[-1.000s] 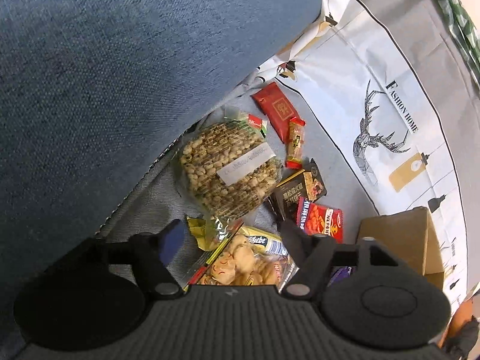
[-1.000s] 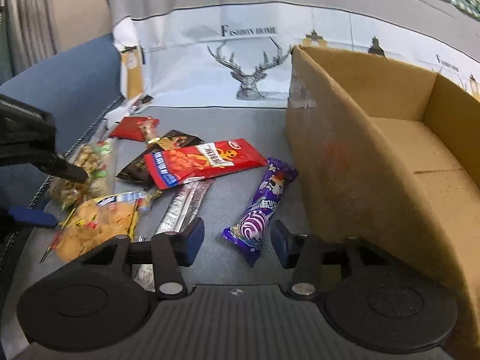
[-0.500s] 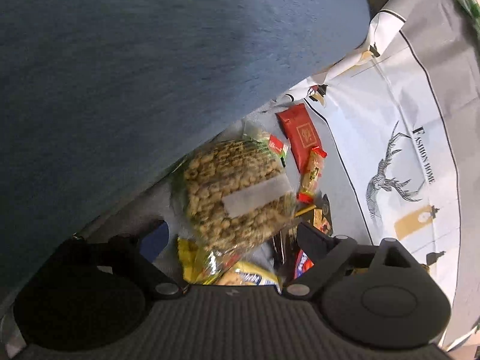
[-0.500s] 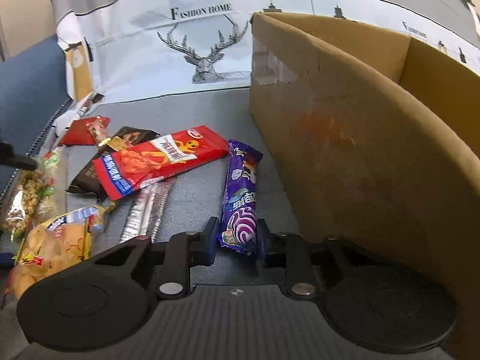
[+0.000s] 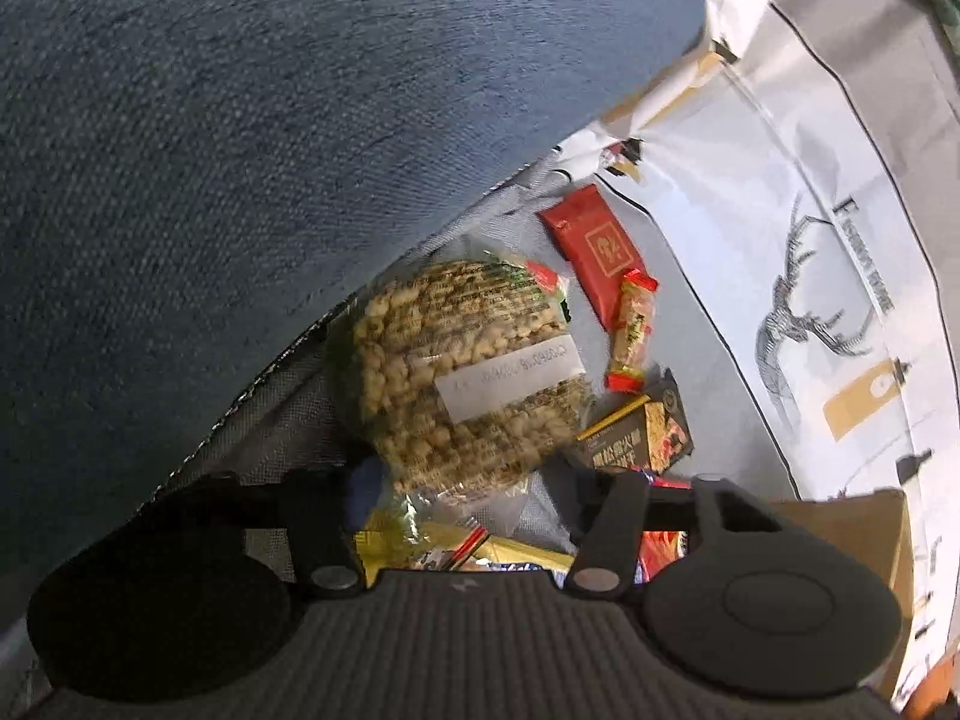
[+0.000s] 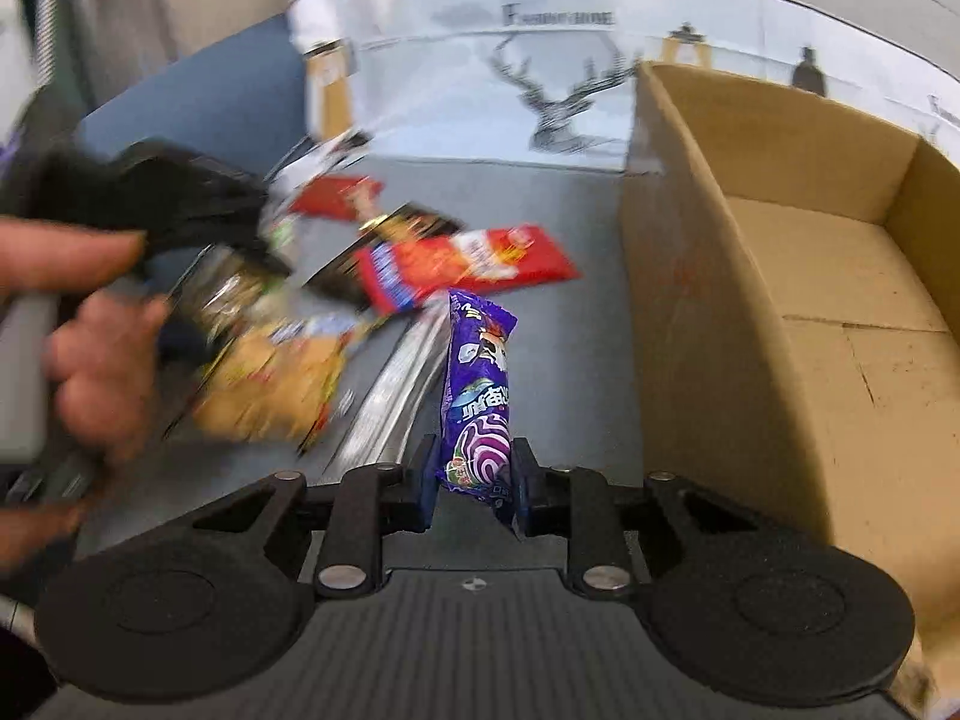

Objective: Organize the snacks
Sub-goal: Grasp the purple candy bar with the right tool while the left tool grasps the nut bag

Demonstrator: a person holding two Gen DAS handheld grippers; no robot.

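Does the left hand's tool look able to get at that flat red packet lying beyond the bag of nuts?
Probably not directly. The bag of nuts fills the space between the left gripper jaws, and the red packet lies beyond it, so the bag is in the way.

Purple snack bar (image 6: 477, 396) upright, pinched.

Grey surface (image 6: 540, 180): snack packets scattered left, cardboard box (image 6: 780, 276) right, deer-print cloth (image 6: 480, 90) along far edge.
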